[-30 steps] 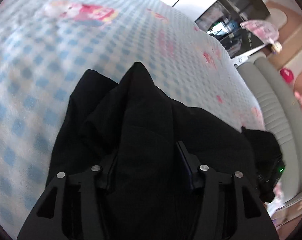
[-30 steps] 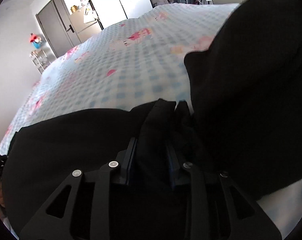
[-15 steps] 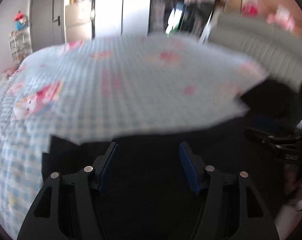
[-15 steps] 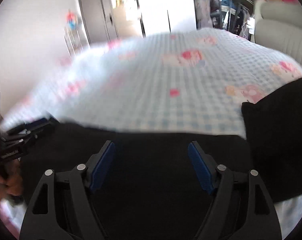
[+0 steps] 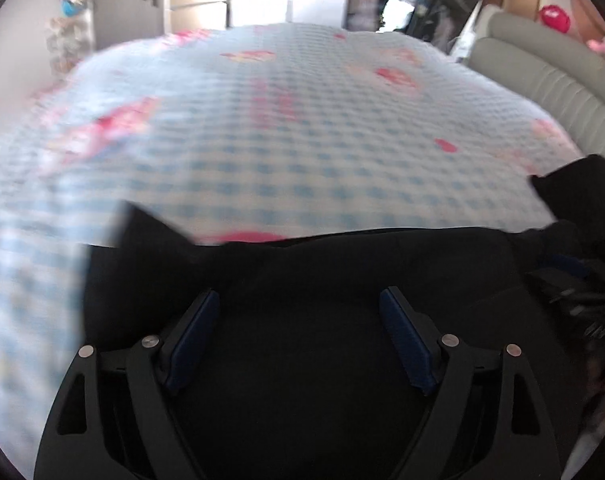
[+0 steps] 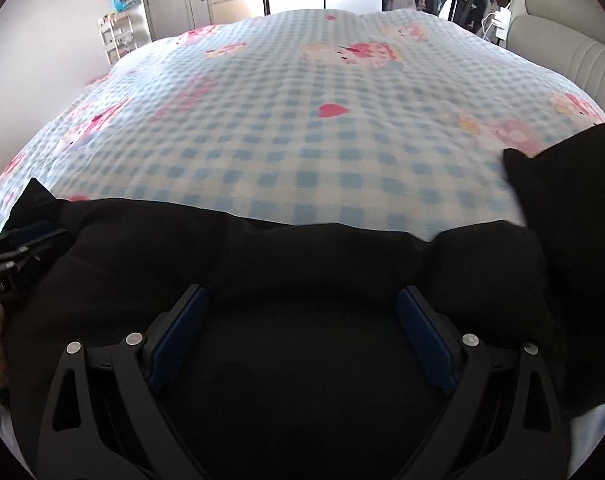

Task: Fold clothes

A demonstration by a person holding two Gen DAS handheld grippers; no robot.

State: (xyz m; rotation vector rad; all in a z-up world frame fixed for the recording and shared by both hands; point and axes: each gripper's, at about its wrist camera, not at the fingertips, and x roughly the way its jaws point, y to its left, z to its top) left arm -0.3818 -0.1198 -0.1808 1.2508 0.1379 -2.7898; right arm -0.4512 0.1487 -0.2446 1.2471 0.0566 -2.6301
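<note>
While both sets of tongs sit spread wide and empty, left gripper (image 5: 298, 300) and right gripper (image 6: 302, 298) hover over the black garment (image 6: 302, 264), which lies bunched at the near edge of the blue-checked bedspread (image 6: 302, 120).

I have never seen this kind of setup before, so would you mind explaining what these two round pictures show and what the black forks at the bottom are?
Each picture comes from a wide-angle camera fixed on a hand-held gripper, looking forward along its two fingers. A person holds one gripper in each hand; there is no robot arm. The black forks with blue pads are those fingers: the left gripper in one view, the right gripper in the other. Both stand open and hold nothing. Under them lies a black garment on a bed with a blue checked blanket. At the left edge of the right view you can glimpse the other gripper.
</note>
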